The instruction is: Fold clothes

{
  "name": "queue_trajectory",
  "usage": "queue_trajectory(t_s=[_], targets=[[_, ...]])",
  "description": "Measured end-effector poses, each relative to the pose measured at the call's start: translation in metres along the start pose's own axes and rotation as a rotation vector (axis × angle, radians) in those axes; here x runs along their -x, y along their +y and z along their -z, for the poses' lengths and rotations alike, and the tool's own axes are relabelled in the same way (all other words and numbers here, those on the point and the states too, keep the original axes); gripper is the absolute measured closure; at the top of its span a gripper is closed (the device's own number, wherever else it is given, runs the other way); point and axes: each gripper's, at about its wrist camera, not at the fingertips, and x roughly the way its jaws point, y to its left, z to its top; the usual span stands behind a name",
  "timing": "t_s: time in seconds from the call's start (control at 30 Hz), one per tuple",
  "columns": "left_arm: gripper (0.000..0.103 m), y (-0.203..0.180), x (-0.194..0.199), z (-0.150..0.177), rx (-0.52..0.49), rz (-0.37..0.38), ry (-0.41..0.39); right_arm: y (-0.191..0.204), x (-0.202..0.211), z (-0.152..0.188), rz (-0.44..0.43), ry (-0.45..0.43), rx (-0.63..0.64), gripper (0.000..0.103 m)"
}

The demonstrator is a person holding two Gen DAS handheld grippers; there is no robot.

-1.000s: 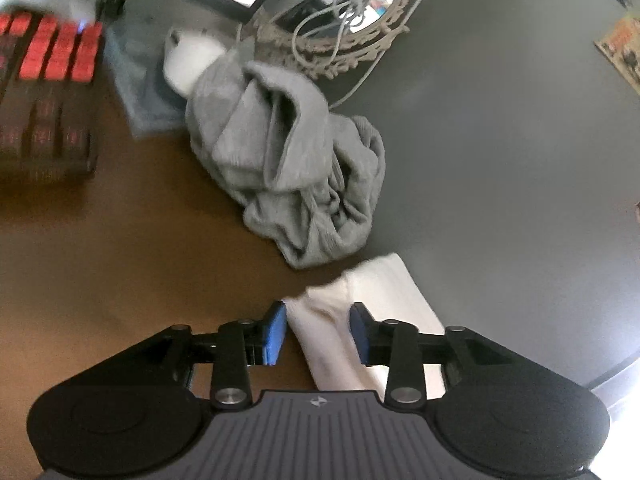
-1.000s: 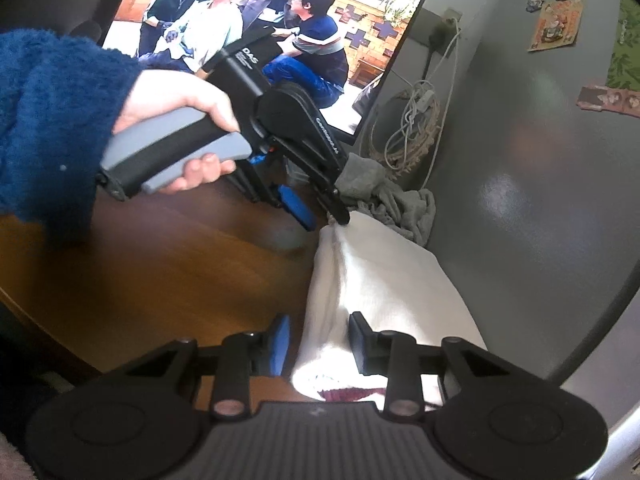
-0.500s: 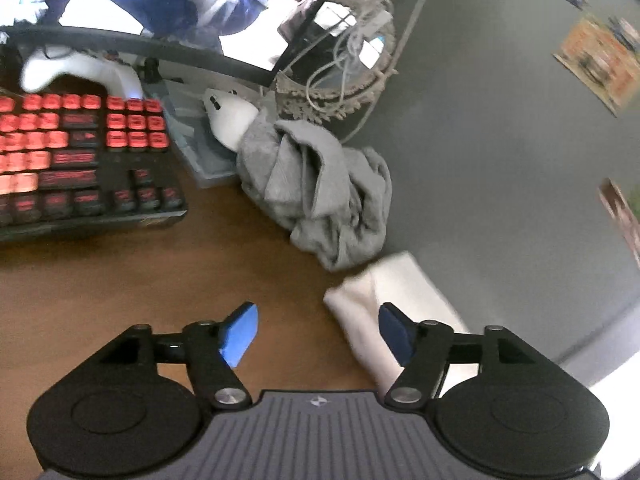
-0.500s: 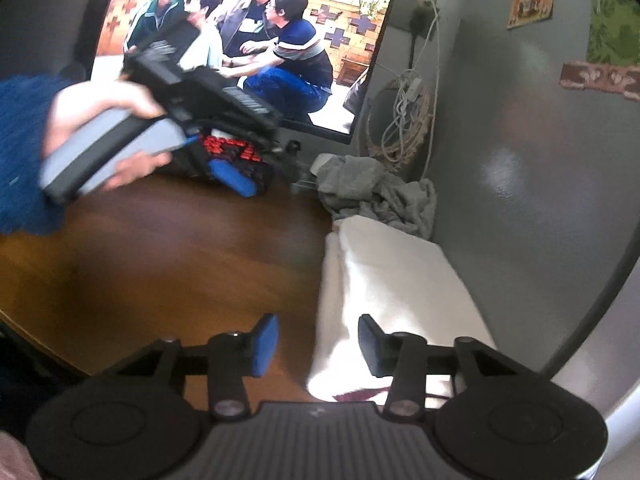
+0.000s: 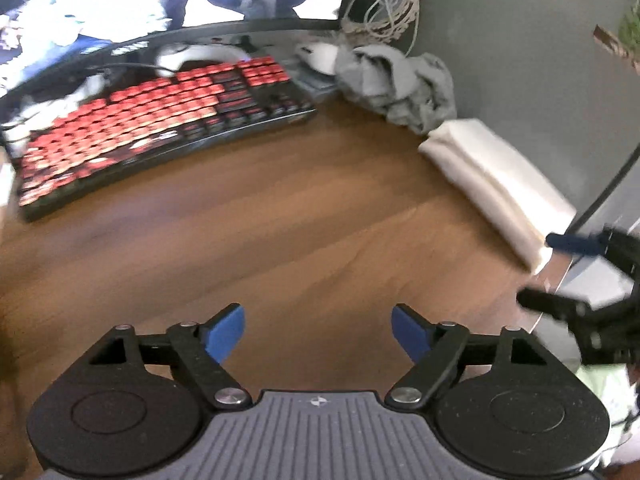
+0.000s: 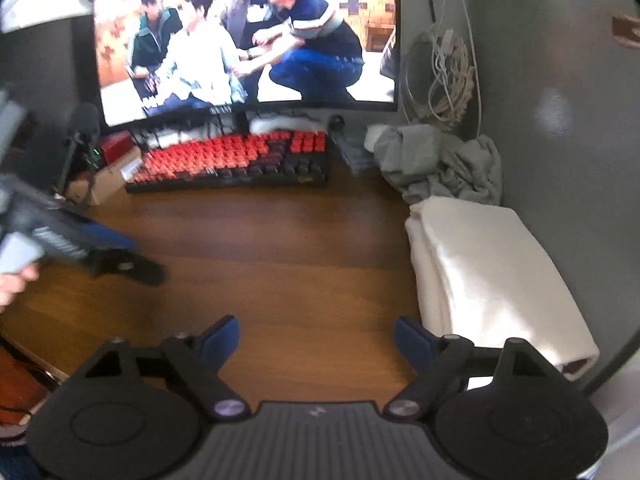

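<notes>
A folded cream garment [image 6: 488,276] lies flat against the grey wall at the right of the wooden desk [image 6: 280,248]; the left wrist view shows the cream garment [image 5: 492,176] at right. Behind it sits a crumpled grey garment [image 6: 440,164], also seen as the grey heap [image 5: 400,80] by the keyboard. My right gripper [image 6: 316,338] is open, just left of the cream garment's near end, holding nothing. My left gripper [image 5: 318,330] is open over bare desk, well left of the clothes. The right gripper's dark fingers [image 5: 576,244] show blurred at the left view's right edge.
A black keyboard with red keys [image 6: 232,160] lies in front of a monitor [image 6: 248,36]. A white mouse [image 5: 320,54] sits beside the grey heap. Coiled cables [image 6: 440,76] hang on the wall. A cardboard box [image 6: 108,178] and microphone [image 6: 82,128] stand at left.
Both grippers let go of the cream garment, opened wide and pulled back toward me. The left one swung left, away from the clothes. The folded garment stays by the wall.
</notes>
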Motion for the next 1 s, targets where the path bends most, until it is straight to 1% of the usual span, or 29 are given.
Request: queue_trajectory(t_s=[0.03, 0.07, 0.13, 0.17, 0.23, 0.3, 0.37, 0.47, 0.53, 0.57, 0.6, 0.67, 0.73, 0.77, 0.83, 0.93, 1.0], targets=[[0.020, 0.001, 0.007, 0.003, -0.014, -0.009, -0.004, 0.006, 0.000, -0.003, 0.017, 0.021, 0.001, 0.017], [0.020, 0.003, 0.014, 0.007, -0.028, -0.018, -0.007, 0.009, 0.001, -0.006, 0.015, 0.037, 0.003, 0.017], [0.021, 0.004, 0.026, 0.012, -0.055, -0.033, -0.017, 0.015, 0.003, -0.013, -0.001, 0.069, -0.005, 0.017], [0.024, 0.004, 0.033, 0.014, -0.070, -0.053, -0.011, 0.017, 0.003, -0.017, -0.010, 0.090, -0.011, 0.017], [0.025, 0.007, 0.046, 0.019, -0.075, -0.078, -0.007, 0.022, 0.004, -0.026, -0.035, 0.123, -0.015, 0.017], [0.024, 0.012, 0.060, 0.021, -0.041, -0.111, -0.004, 0.027, 0.006, -0.035, -0.059, 0.147, -0.013, 0.017], [0.024, 0.016, 0.070, 0.021, -0.032, -0.142, 0.027, 0.033, 0.005, -0.043, -0.065, 0.168, 0.005, 0.017], [0.024, 0.019, 0.085, 0.019, -0.015, -0.178, 0.034, 0.038, 0.002, -0.055, -0.077, 0.221, -0.010, 0.017], [0.024, 0.024, 0.092, 0.017, 0.020, -0.175, 0.057, 0.041, 0.000, -0.064, -0.086, 0.256, -0.022, 0.017], [0.024, 0.026, 0.096, 0.016, 0.038, -0.173, 0.069, 0.041, -0.001, -0.069, -0.074, 0.269, -0.033, 0.017], [0.024, 0.030, 0.100, 0.015, 0.080, -0.181, 0.084, 0.041, -0.002, -0.073, -0.044, 0.281, -0.041, 0.017], [0.024, 0.033, 0.107, 0.013, 0.121, -0.189, 0.100, 0.042, -0.002, -0.082, 0.014, 0.301, -0.045, 0.017], [0.024, 0.033, 0.115, 0.010, 0.138, -0.217, 0.118, 0.043, -0.002, -0.092, 0.069, 0.331, -0.042, 0.017], [0.024, 0.033, 0.119, 0.009, 0.146, -0.231, 0.127, 0.043, -0.002, -0.097, 0.072, 0.362, -0.039, 0.017], [0.024, 0.032, 0.126, 0.006, 0.158, -0.254, 0.154, 0.043, 0.002, -0.105, 0.034, 0.416, -0.052, 0.017], [0.024, 0.031, 0.137, 0.001, 0.176, -0.258, 0.180, 0.045, 0.011, -0.116, -0.010, 0.500, -0.082, 0.017], [0.024, 0.028, 0.145, -0.002, 0.181, -0.264, 0.192, 0.049, 0.019, -0.123, -0.024, 0.534, -0.094, 0.017]])
